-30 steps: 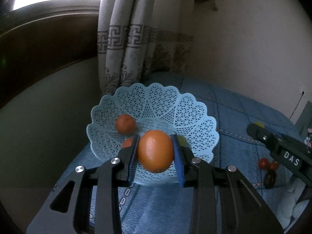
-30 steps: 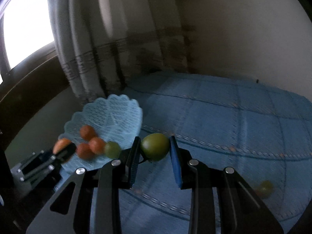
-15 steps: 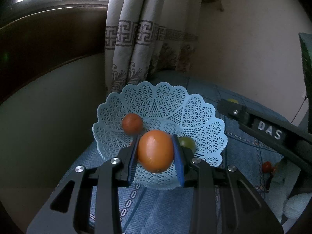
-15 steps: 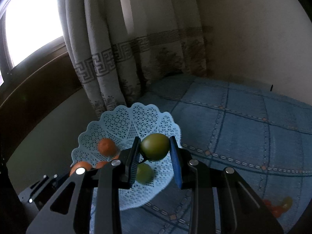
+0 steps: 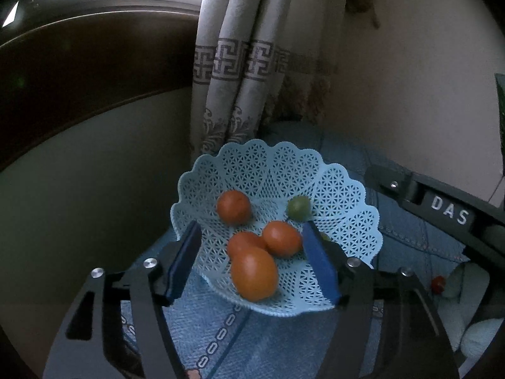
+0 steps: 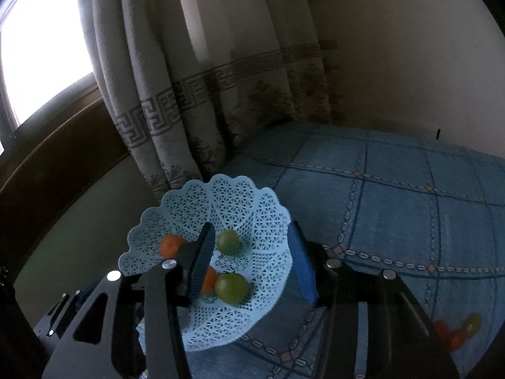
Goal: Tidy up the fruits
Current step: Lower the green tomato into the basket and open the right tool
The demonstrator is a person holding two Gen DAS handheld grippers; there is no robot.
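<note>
A light blue lattice basket stands on a blue quilted cloth. In it lie three oranges, a larger orange at the near rim, and a green fruit. My left gripper hangs open just above the basket's near side, holding nothing. In the right wrist view the same basket holds two green fruits, one near and one farther in. My right gripper is open over the basket, empty. Its left finger hides part of an orange.
A patterned curtain and a pale wall stand right behind the basket. The right gripper's black body crosses the left wrist view at right. Loose red fruits and a green one lie on the blue cloth.
Both grippers have opened over the basket. The large orange left the left gripper and the green fruit left the right one; both now lie in the basket.
</note>
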